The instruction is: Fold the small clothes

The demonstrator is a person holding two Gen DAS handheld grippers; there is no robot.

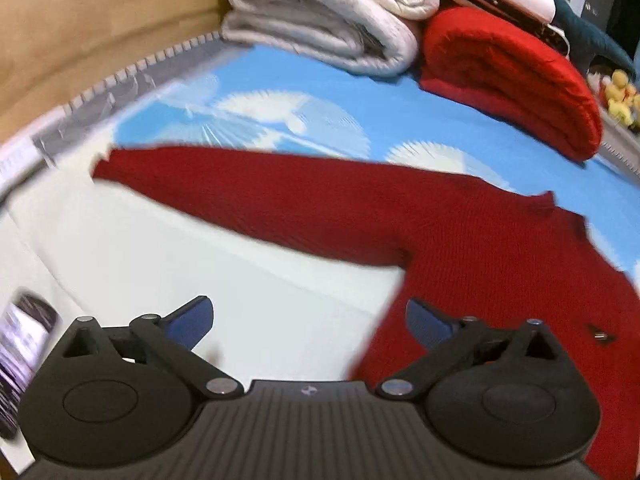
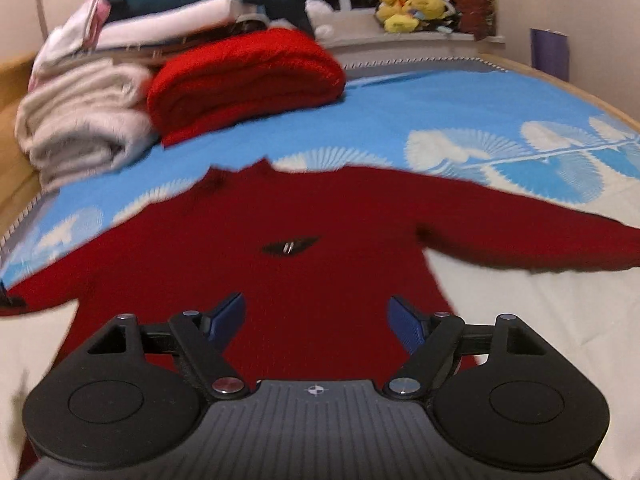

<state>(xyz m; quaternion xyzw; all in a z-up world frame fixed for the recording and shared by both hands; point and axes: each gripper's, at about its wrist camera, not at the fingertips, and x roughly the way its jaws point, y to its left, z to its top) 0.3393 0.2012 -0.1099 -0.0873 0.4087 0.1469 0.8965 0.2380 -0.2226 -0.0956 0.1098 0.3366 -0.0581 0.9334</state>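
A small dark red knit sweater (image 2: 320, 216) lies flat on the bed, both sleeves spread out, a small dark badge (image 2: 290, 246) on its chest. In the left wrist view the sweater (image 1: 460, 240) stretches one sleeve to the left. My left gripper (image 1: 308, 326) is open and empty, above the white sheet at the sweater's left side edge. My right gripper (image 2: 316, 322) is open and empty, just above the sweater's lower body.
A folded bright red blanket (image 2: 244, 80) and a folded white blanket (image 2: 84, 120) are stacked at the back of the blue-and-white bedspread (image 2: 440, 120). More folded linen lies behind. Yellow plush toys (image 2: 412, 10) sit on the sill. A phone (image 1: 24, 356) lies at far left.
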